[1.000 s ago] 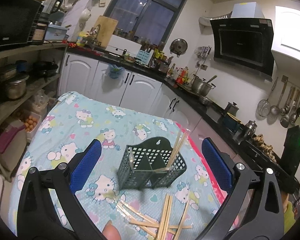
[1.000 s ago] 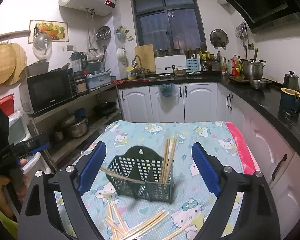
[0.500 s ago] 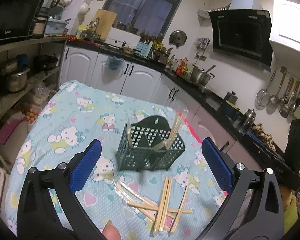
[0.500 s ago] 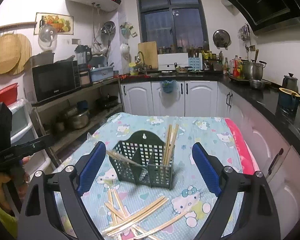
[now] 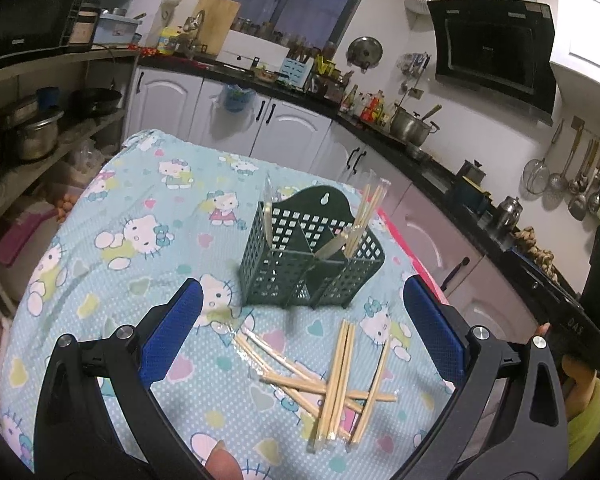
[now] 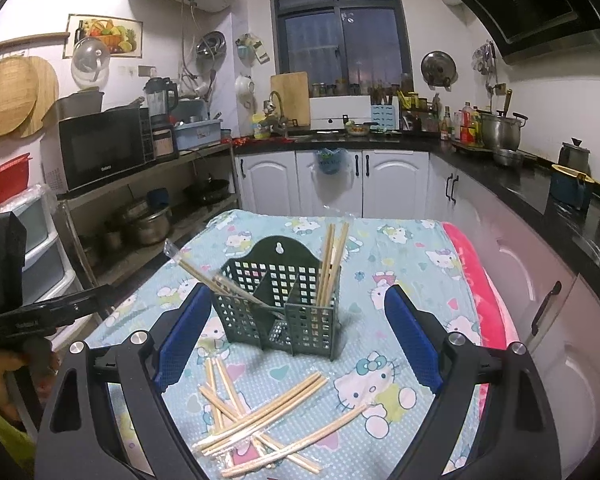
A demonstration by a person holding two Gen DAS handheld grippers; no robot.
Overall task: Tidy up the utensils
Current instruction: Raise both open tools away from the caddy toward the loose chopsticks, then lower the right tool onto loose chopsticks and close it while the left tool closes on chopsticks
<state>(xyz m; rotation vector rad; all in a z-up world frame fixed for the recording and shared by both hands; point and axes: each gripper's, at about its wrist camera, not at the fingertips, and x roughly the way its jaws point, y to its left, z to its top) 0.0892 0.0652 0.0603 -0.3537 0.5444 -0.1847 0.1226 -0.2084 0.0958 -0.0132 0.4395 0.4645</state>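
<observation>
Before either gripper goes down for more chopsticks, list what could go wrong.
1. The loose chopsticks lie crossed in a heap, so open jaws may catch several or flick one away.
2. The green holder looks light; a wrapped pair leans out of its left compartment, and a bump could tip it or knock them out.
3. The patterned cloth may snag under the jaws and drag the pile.

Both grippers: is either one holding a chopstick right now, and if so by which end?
Neither. The left gripper and right gripper are both open and empty above the loose chopsticks on the tablecloth.
</observation>
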